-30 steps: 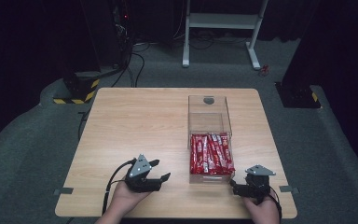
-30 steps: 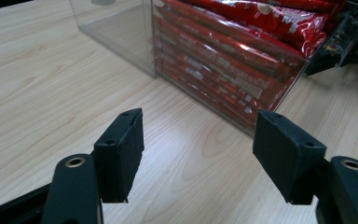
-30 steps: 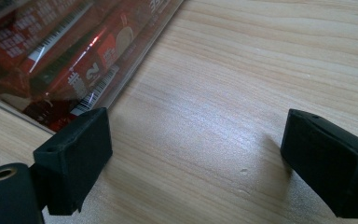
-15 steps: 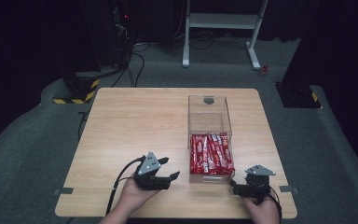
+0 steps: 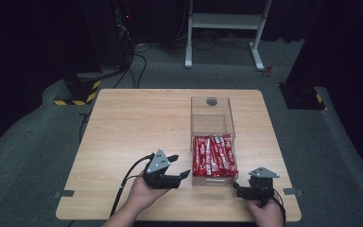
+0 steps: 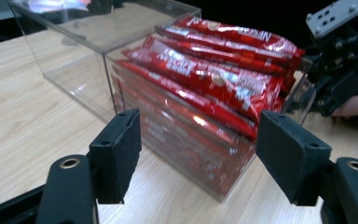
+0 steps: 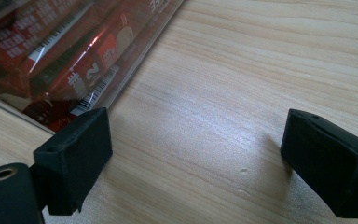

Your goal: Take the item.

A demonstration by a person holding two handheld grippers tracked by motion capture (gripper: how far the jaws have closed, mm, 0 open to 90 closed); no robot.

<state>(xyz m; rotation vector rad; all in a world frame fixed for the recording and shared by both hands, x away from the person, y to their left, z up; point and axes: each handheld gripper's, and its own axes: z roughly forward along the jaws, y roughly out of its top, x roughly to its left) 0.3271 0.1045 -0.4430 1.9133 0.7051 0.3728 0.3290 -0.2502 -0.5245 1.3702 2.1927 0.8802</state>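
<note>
Beside the clear plastic box point(image 5: 212, 124) of red snack sachets point(image 6: 214, 77), left gripper point(image 5: 178, 168) (both 2-jaw grippers spread, empty) risks shoving it.

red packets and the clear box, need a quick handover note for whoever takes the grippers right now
Left gripper: open, empty, jaws pointing at the near left side of the clear box, not touching it.
Right gripper: open, empty, low over the table by the box's near right corner.
Red packets: stacked in the near half of the box; the far half is empty.
Done: nothing gripped.
Left: probably close in on the box or packets.
</note>
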